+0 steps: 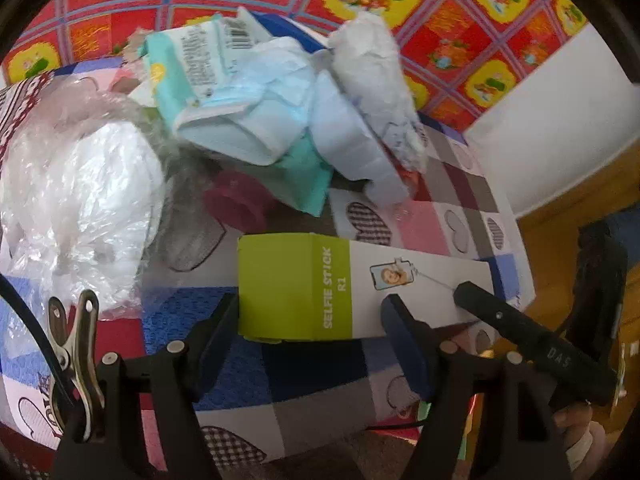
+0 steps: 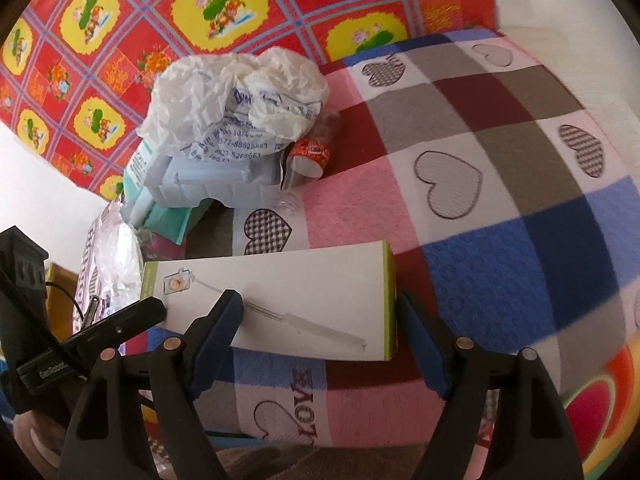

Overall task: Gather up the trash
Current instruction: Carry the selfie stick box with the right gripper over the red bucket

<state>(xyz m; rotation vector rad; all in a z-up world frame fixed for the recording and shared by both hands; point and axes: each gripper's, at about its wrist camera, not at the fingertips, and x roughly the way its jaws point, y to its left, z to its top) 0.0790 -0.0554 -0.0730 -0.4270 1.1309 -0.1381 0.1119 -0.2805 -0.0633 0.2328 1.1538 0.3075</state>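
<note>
Lowest in the left wrist view, the left gripper point(image 1: 310, 316) has its two blue-padded fingers spread wide, one on each side of the green end of a selfie stick box point(image 1: 360, 292). The pads look to be at the box's edges, but whether they press on it is hard to tell from this angle. In the right wrist view, the right gripper point(image 2: 320, 320) is likewise open wide around the white end of the same box point(image 2: 280, 304), its left finger lying over the box's printed face and its right finger just beside the green edge. Neither gripper visibly has hold of anything yet.

The box lies flat on a patchwork blanket point(image 2: 500, 216) of pink, blue, grey and maroon squares with heart shapes, at lower centre of both frames.

Farther up, in the upper middle of the left view, sits a heap of rubbish: a torn teal and white carton point(image 1: 224, 92), a crumpled white bag point(image 2: 236, 92) with blue printing, and a small red-labelled container point(image 2: 310, 154) beside it. A clear plastic bag point(image 1: 76, 184) fills the left side. Behind everything hangs a red and yellow flowered cloth point(image 1: 460, 12).

The step in hand appears to be picking up the box. Next, at least one gripper needs to close squarely across the box's narrow width, then lift it toward the other trash.
</note>
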